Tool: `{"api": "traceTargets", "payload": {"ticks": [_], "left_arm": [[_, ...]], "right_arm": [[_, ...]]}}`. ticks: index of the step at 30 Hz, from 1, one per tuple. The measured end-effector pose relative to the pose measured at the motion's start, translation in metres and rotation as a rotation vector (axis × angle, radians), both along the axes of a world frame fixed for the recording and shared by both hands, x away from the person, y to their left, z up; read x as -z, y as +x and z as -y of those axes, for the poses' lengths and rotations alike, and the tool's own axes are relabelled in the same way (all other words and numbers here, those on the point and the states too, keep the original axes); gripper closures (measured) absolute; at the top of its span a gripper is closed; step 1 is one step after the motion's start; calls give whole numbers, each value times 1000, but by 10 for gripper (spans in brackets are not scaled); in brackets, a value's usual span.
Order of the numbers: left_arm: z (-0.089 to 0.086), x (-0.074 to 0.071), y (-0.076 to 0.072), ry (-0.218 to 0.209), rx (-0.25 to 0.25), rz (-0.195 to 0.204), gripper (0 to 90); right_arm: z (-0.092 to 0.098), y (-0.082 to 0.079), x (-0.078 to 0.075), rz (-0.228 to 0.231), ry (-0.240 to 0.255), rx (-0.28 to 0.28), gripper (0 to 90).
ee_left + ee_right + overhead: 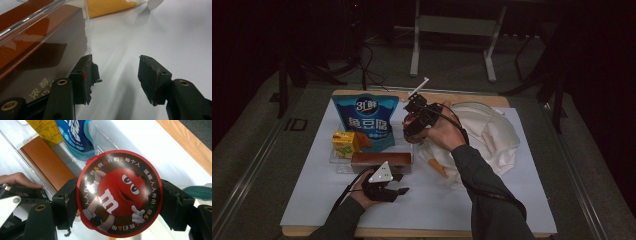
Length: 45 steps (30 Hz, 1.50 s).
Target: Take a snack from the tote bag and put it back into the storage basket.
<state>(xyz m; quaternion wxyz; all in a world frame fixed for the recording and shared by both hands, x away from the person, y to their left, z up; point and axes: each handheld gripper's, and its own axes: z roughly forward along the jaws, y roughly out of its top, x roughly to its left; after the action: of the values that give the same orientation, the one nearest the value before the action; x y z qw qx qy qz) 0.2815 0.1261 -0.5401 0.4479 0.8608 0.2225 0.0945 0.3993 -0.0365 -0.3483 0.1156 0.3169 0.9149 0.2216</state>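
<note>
The right gripper is clamped on a round red candy tin, a pad pressed to each side of its rim, and the tin is held above the open end of the clear tray, just right of the blue pouch. In the tray a yellow carton and a brown box are already stood beside the pouch. The left gripper is held with its jaws parted and nothing between them, low on the white sheet beside the tray's near wall. A white bag is left lying to the right. The step in hand is judged to be the placing of the tin into the tray. Next, a lowering into the free gap is called for, with the pouch kept clear before the grip is released.
</note>
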Motion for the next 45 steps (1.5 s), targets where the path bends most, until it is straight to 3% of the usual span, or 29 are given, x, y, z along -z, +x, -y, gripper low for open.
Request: {"api": "traceTargets", "payload": {"ticks": [23,45], "left_arm": [[0,0,0,0,1,2,461],[0,0,0,-4,0,0,459]], "right_arm": [[-22,-2,8,-4,13,-6,256],[-32,-1,25,-33,20,-14,256]]}}
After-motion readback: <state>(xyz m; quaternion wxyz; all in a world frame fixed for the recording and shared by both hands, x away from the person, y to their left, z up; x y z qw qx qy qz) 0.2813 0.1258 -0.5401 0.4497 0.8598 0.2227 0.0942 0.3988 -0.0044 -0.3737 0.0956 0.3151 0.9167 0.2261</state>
